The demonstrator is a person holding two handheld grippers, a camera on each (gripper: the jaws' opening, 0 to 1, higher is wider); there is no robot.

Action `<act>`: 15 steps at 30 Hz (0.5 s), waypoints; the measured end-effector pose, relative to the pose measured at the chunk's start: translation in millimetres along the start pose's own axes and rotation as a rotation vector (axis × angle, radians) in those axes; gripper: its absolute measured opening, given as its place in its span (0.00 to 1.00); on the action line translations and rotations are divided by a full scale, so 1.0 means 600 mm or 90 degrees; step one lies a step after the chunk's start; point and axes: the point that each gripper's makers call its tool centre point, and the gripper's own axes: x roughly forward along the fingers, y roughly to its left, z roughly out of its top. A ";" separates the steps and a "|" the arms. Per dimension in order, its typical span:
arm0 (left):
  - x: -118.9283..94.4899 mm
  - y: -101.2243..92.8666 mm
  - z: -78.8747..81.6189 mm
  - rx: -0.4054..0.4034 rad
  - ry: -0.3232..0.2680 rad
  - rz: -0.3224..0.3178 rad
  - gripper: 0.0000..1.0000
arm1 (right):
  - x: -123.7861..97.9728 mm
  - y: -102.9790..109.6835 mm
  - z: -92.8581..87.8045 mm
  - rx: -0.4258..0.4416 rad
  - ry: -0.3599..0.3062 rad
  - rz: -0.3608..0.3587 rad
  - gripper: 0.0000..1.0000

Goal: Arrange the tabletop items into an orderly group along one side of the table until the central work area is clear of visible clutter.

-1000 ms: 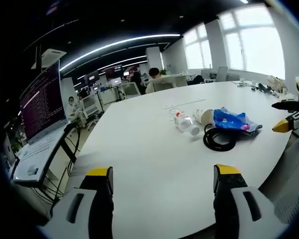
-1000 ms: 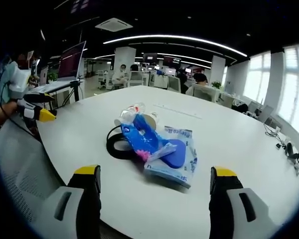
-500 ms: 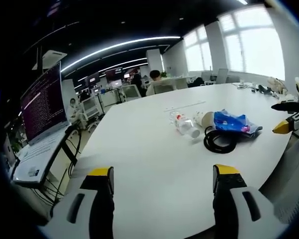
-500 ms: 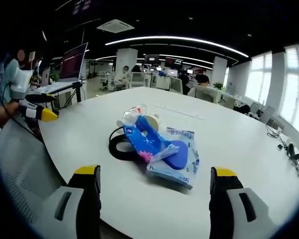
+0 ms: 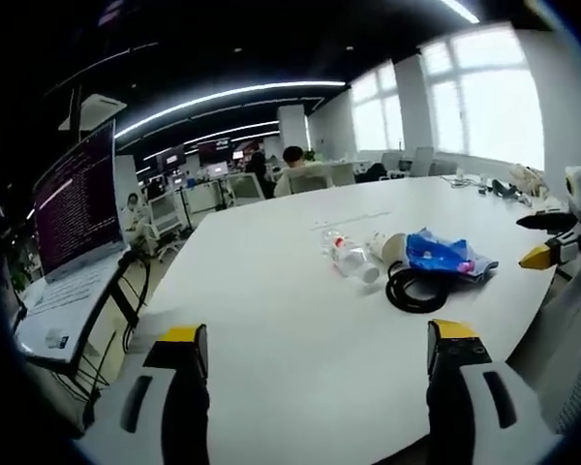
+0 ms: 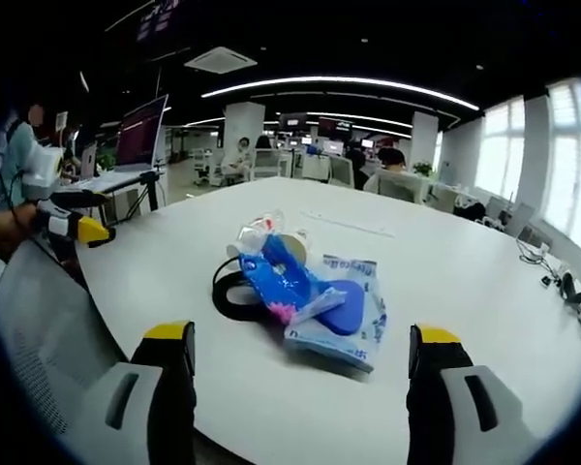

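Bottle (image 5: 350, 260) half hidden behind blue packets (image 6: 310, 294), black cable coil (image 5: 414, 289) partly covered

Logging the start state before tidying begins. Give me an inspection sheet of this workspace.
Surface: large white round-edged table, mostly bare.
Job's things: clear plastic bottle with red label, paper cup on its side, coiled black cable, bright blue plastic wrapper, pale blue printed pouch, all clustered and overlapping.
Clutter: small dark items at the far table edge, too small to identify.
Grippers: left gripper open; right gripper open; neither touches anything.
Cables: the coiled one; others hang below the laptop stand.
Surroundings: open laptop on a stand, office desks, seated people, windows.
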 end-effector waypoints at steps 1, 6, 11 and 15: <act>0.001 0.003 0.001 0.002 0.001 -0.002 0.91 | 0.000 -0.001 0.001 -0.005 0.002 -0.002 0.89; 0.008 0.017 0.008 0.013 0.006 -0.008 0.91 | -0.004 -0.003 0.025 -0.015 -0.016 -0.010 0.89; 0.013 0.026 0.030 0.009 -0.015 -0.019 0.95 | 0.002 0.005 0.052 -0.061 -0.023 0.000 0.90; 0.015 0.028 0.046 0.008 -0.023 -0.032 0.97 | 0.012 0.017 0.064 -0.049 -0.026 0.028 0.90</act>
